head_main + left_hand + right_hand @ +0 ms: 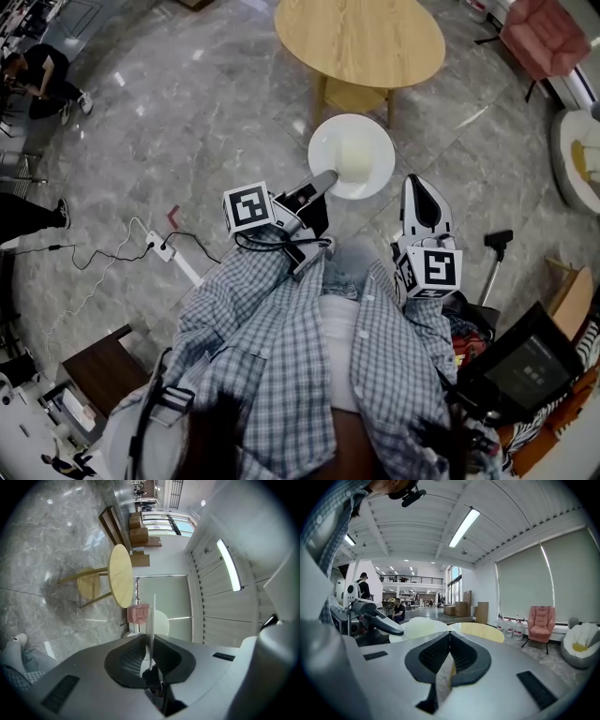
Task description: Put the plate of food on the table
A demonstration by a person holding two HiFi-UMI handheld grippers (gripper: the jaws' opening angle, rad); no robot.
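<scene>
1. The left gripper (328,178) has its jaws pinched on the near rim of the white plate (352,155). In the left gripper view we see the rim edge-on, clamped between the two dark pads.
2. The plate is held face up in the air over the marble floor (187,122). It sits on the near side of the round wooden table (361,37), close to the table's edge but not resting on it.
3. There is a pale, cream-coloured patch at the plate's centre. We cannot tell what the food is.
4. The right gripper (419,187) is just to the right of the plate and apart from it. In its own view the jaws are pressed together with nothing between them.
5. The tabletop is bare in the head view.
6. A pink armchair (544,33) stands beyond the table to the right.
7. A white cable (103,258) trails across the floor on the left.
8. The plaid shirt (281,347) of the person holding the grippers fills the lower frame.
</scene>
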